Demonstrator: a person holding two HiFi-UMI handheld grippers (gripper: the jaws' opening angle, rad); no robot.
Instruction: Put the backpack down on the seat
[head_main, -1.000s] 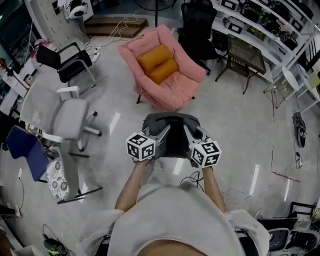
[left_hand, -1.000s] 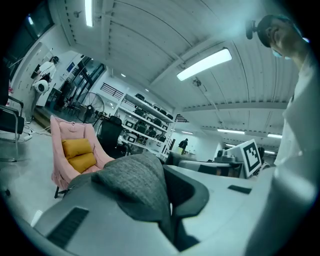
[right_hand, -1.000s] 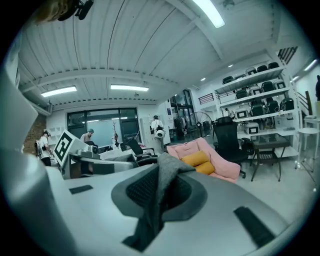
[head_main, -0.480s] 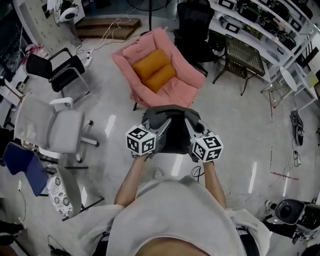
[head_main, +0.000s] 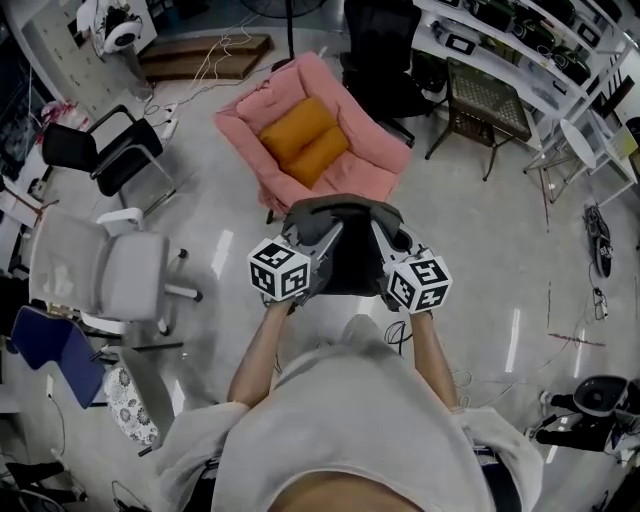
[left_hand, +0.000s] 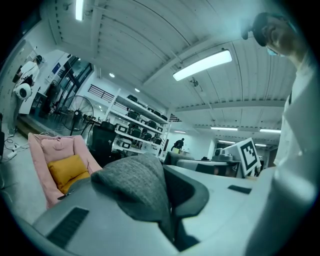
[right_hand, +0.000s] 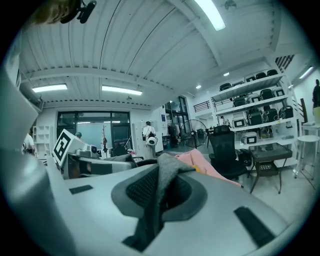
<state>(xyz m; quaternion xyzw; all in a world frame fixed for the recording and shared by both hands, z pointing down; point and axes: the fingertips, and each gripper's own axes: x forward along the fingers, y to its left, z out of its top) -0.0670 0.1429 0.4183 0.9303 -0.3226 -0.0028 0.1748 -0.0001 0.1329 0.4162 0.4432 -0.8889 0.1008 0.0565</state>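
Note:
I carry a dark grey backpack (head_main: 345, 245) in front of me, held up between both grippers. My left gripper (head_main: 318, 238) is shut on its grey fabric (left_hand: 142, 187) at the left top edge. At the right top edge my right gripper (head_main: 385, 240) is shut on a fold of the same fabric (right_hand: 162, 187). The seat is a pink armchair (head_main: 345, 170) with two orange cushions (head_main: 305, 142), standing just beyond the backpack. It also shows at the left of the left gripper view, pink armchair (left_hand: 47, 155), and behind the jaws in the right gripper view, pink armchair (right_hand: 202, 162).
A grey office chair (head_main: 105, 270) and a black chair (head_main: 95, 150) stand to the left. A black office chair (head_main: 385, 55), a small dark table (head_main: 490, 100) and white shelves (head_main: 530, 50) are behind the armchair. Cables (head_main: 400, 340) lie on the glossy floor.
I have stepped nearer to the pink armchair with the backpack. Both grippers keep their grip, and the backpack now overlaps the armchair's front edge in the head view.

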